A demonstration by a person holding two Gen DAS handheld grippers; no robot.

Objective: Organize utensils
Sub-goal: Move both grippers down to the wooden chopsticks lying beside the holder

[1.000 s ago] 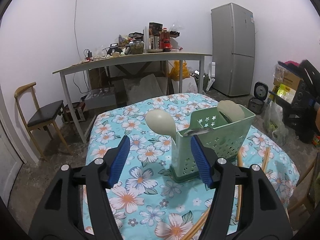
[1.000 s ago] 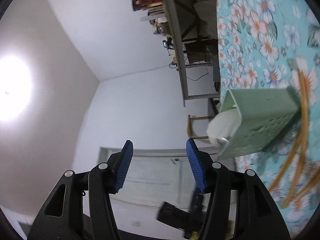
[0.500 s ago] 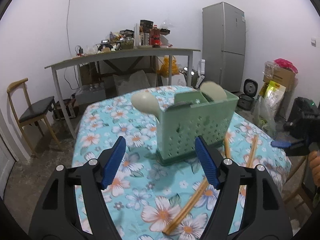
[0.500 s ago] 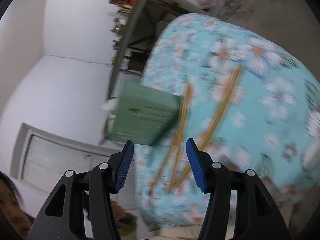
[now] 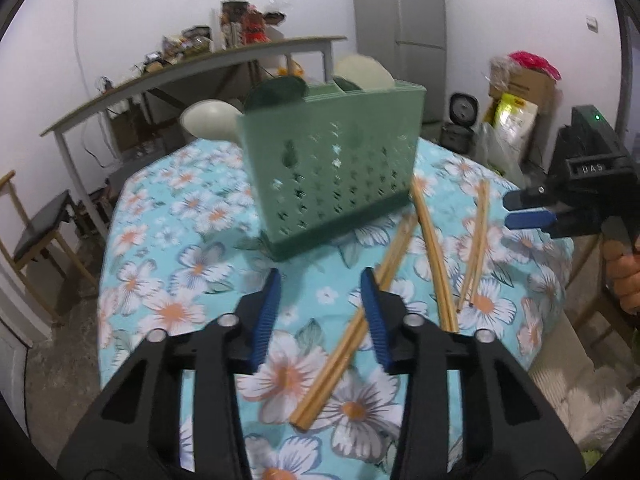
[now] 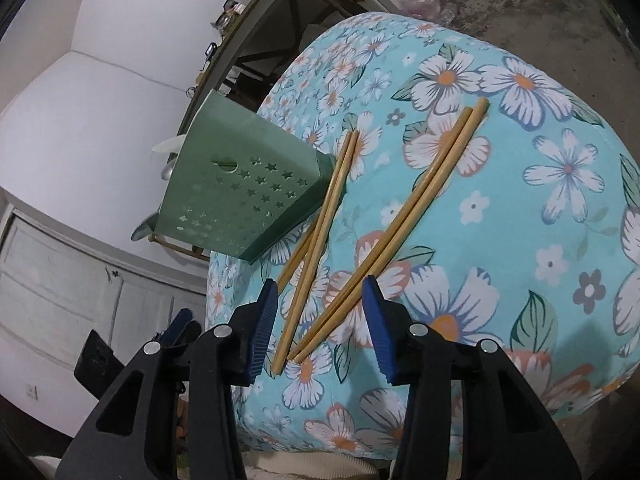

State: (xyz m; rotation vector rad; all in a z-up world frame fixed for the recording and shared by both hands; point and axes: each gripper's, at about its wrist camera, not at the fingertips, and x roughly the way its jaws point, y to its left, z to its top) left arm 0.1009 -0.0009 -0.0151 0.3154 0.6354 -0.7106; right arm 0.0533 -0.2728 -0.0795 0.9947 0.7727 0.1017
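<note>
A green perforated utensil holder (image 5: 332,168) stands on the floral tablecloth (image 5: 168,216) with pale spoons (image 5: 208,122) sticking out of it; it also shows in the right wrist view (image 6: 240,184). Several wooden chopsticks lie in pairs beside it (image 5: 432,248), also seen in the right wrist view (image 6: 400,208). My left gripper (image 5: 322,292) is open and empty, just above the near pair (image 5: 344,344). My right gripper (image 6: 320,308) is open and empty, hovering over the chopstick ends (image 6: 312,264); it shows at the table's right edge (image 5: 524,212).
A long cluttered work table (image 5: 200,64), a grey fridge (image 5: 400,20) and boxes (image 5: 520,96) stand behind. A wooden chair (image 5: 36,232) is at the left. The tablecloth's edge drops off near the right gripper (image 6: 400,440).
Both grippers have swung down toward the table. The left one now looks down over the chopsticks. The right one has turned from wall and ceiling to hover over the chopstick ends.
</note>
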